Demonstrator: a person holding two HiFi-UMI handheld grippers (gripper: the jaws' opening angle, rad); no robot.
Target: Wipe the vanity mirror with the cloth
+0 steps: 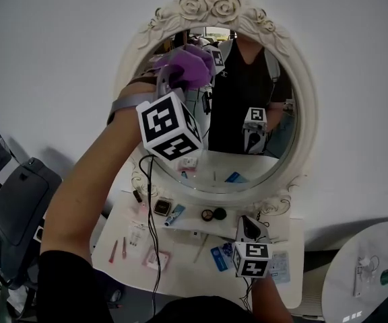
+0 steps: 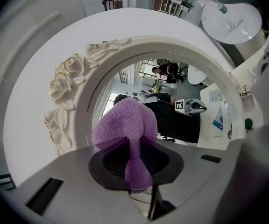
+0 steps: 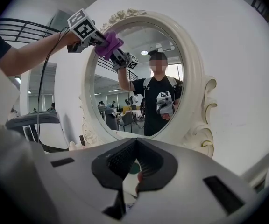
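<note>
An oval vanity mirror in an ornate cream frame [image 1: 307,106] stands against the white wall. A purple cloth [image 1: 190,66] is pressed on the glass at its upper left. My left gripper [image 1: 180,81] is shut on that cloth, arm raised. In the left gripper view the cloth [image 2: 125,125] bulges out between the jaws of the left gripper [image 2: 137,169], next to the rose carving [image 2: 67,85]. My right gripper [image 1: 249,226] hangs low over the dresser top, jaws together and empty. The right gripper view shows that gripper [image 3: 130,171] facing the mirror [image 3: 139,69] and the cloth [image 3: 107,43].
The white dresser top [image 1: 180,261] below the mirror carries several small cosmetics and cards. A black cable [image 1: 150,214] hangs from the left gripper. A grey chair [image 1: 15,200] stands at the left, and a round white table [image 1: 369,268] at the right.
</note>
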